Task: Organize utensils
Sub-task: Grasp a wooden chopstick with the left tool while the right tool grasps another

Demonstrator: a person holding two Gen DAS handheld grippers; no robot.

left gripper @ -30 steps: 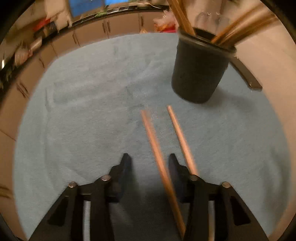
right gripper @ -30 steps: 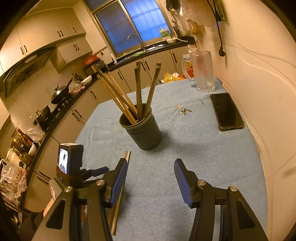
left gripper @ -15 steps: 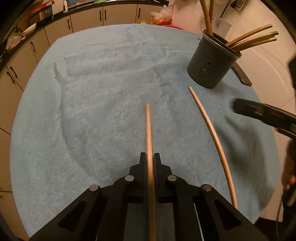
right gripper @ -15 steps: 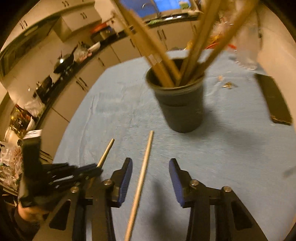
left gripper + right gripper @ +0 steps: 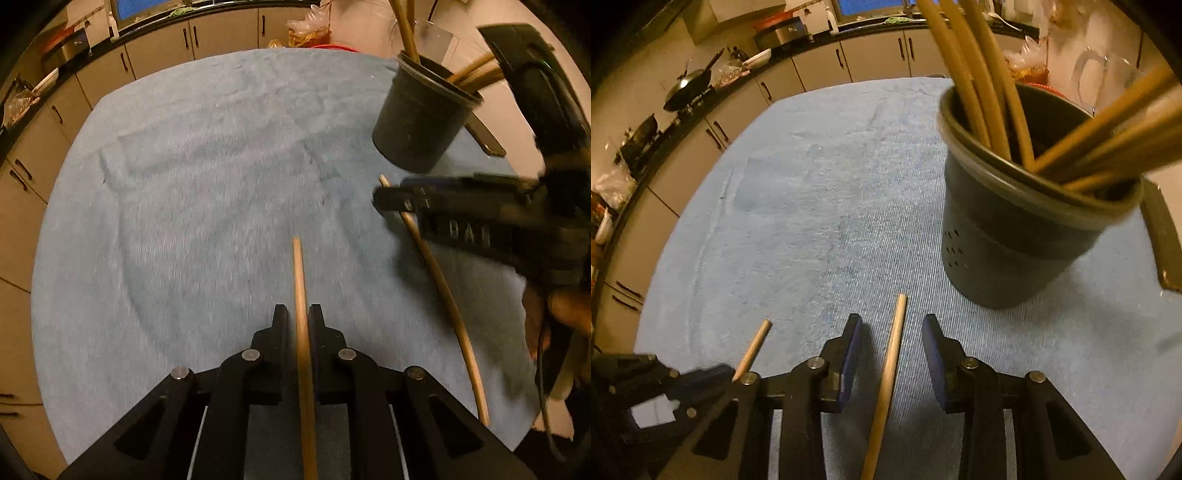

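Note:
My left gripper (image 5: 299,314) is clamped on a wooden chopstick (image 5: 297,266) that lies on the blue cloth (image 5: 184,184); its jaws are opening very slightly, but the pads still press the stick. A second chopstick (image 5: 897,325) lies between the blue pads of my right gripper (image 5: 892,347). Those jaws are closing, with a gap still showing on both sides. In the left wrist view the right gripper (image 5: 388,201) hangs over that second chopstick (image 5: 443,288). The dark cup (image 5: 1015,240) holds several chopsticks (image 5: 982,74) just ahead and to the right.
A dark phone (image 5: 1161,236) lies beyond the cup near the wall. A glass mug (image 5: 1089,74) stands behind it. Kitchen cabinets and a counter ring the far side of the table. A hand (image 5: 565,306) holds the right gripper.
The left gripper closed on the first chopstick and then held still. The right gripper dropped toward the cloth, came over the second chopstick, and its jaws narrowed around it.

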